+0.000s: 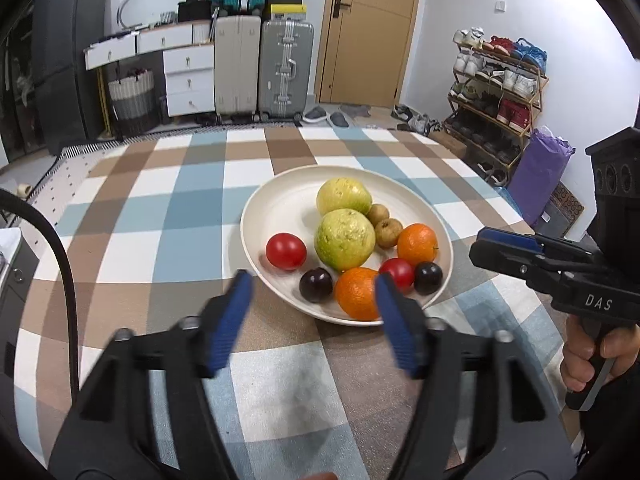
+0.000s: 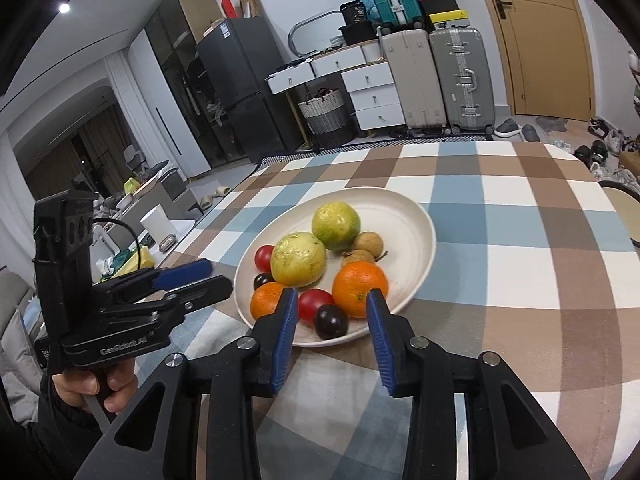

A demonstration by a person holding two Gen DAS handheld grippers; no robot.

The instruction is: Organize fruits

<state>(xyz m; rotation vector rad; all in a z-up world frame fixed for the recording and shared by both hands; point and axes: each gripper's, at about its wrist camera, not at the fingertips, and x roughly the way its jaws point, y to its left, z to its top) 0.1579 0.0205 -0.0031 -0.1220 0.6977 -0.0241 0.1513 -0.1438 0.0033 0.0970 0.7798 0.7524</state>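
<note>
All the fruit lies in the round cream plate (image 1: 280,200) on the checked tablecloth (image 1: 160,220); sorting looks done, or unstarted. The left gripper (image 1: 312,300) and right gripper (image 2: 332,312) gape wide, holding nothing.

Fruits (image 1: 345,239) in plate (image 1: 280,200) on table (image 1: 160,208); suitcases (image 1: 262,68) behind, shoe rack (image 1: 496,100) right

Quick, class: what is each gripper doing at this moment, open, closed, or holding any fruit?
Left gripper: open, holding nothing, short of the round cream plate.
Right gripper: open, holding nothing, at the plate's near rim.
</note>
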